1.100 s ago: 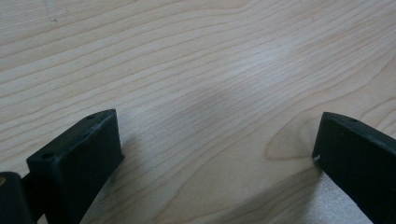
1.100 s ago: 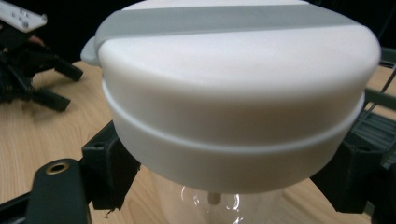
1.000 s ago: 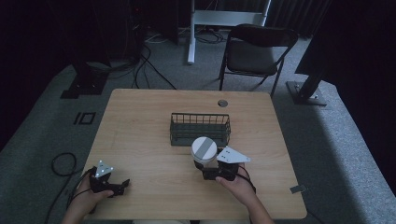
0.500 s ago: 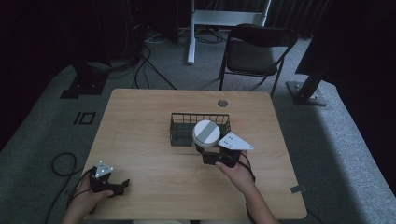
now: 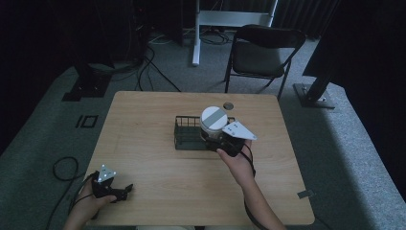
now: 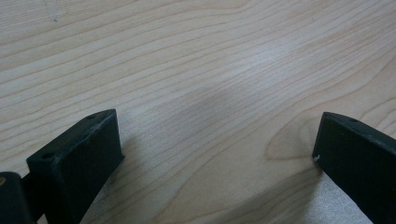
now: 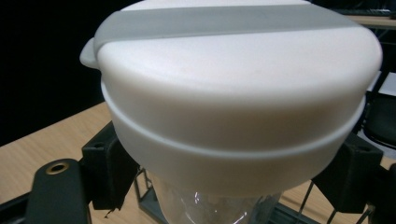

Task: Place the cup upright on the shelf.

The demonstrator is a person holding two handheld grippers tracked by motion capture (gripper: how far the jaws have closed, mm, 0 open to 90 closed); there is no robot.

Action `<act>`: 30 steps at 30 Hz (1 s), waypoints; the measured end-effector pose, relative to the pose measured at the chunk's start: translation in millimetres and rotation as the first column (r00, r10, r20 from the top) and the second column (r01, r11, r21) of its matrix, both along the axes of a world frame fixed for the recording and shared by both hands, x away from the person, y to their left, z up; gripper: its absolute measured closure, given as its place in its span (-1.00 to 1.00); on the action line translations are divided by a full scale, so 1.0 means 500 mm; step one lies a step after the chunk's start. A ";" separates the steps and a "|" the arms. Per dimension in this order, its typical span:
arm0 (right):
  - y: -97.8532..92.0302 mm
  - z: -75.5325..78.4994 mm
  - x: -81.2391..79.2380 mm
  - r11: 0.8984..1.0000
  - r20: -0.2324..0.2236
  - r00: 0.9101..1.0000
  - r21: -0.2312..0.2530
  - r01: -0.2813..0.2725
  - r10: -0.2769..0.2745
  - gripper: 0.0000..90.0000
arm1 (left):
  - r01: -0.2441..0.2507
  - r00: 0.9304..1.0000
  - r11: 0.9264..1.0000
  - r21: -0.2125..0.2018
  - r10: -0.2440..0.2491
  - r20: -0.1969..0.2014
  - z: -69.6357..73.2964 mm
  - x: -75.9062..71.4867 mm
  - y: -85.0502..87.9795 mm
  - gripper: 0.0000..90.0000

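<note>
right gripper view: tongs [image 7: 229, 186] around jar [image 7: 233, 107]

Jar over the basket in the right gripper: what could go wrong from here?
1. The right gripper clamps the jar on clear glass just under its wide white lid; smooth glass might slip as it goes down.
2. The jar hangs at the basket's right end, so its base could catch the wire rim and tip or drag the basket.
3. The left gripper rests open, far off, so nothing steadies the basket.
</note>
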State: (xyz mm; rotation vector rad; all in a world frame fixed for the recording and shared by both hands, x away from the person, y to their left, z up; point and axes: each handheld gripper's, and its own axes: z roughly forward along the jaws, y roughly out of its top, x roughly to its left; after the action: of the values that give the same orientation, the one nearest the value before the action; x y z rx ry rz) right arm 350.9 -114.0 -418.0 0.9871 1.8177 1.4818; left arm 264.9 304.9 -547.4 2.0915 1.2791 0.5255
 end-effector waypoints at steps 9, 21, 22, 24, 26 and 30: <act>0.018 -0.005 0.044 0.995 -0.039 0.994 -0.018 0.098 -0.099 -0.59 | 0.000 1.000 1.000 0.000 0.000 -0.001 0.000 0.000 0.000 -0.97; 0.054 -0.019 0.100 0.977 -0.119 0.972 -0.088 0.193 -0.203 -0.59 | -0.001 1.000 1.000 -0.001 0.001 0.000 0.000 0.000 0.000 -0.97; 0.054 -0.019 0.100 0.977 -0.119 0.972 -0.088 0.193 -0.203 -0.59 | -0.001 1.000 1.000 0.000 0.001 0.000 0.000 0.000 0.000 -0.97; 0.060 -0.025 0.104 0.974 -0.126 0.968 -0.103 0.204 -0.216 -0.59 | -0.001 1.000 1.000 0.000 0.001 0.000 0.000 0.000 0.000 -0.97; 0.066 -0.034 0.111 0.971 -0.148 0.962 -0.110 0.213 -0.228 -0.59 | -0.001 1.000 1.000 0.000 0.001 0.000 0.000 0.000 0.000 -0.97; 0.070 -0.044 0.118 0.971 -0.159 0.960 -0.106 0.213 -0.228 -0.59 | 0.000 1.000 1.000 0.000 0.000 -0.001 0.000 0.000 0.000 -0.97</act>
State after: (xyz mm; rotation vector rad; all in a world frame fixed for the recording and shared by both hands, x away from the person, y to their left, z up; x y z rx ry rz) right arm 409.8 -79.1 -439.9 1.2607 1.8049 1.2034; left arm 264.9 304.8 -547.4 2.0917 1.2801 0.5246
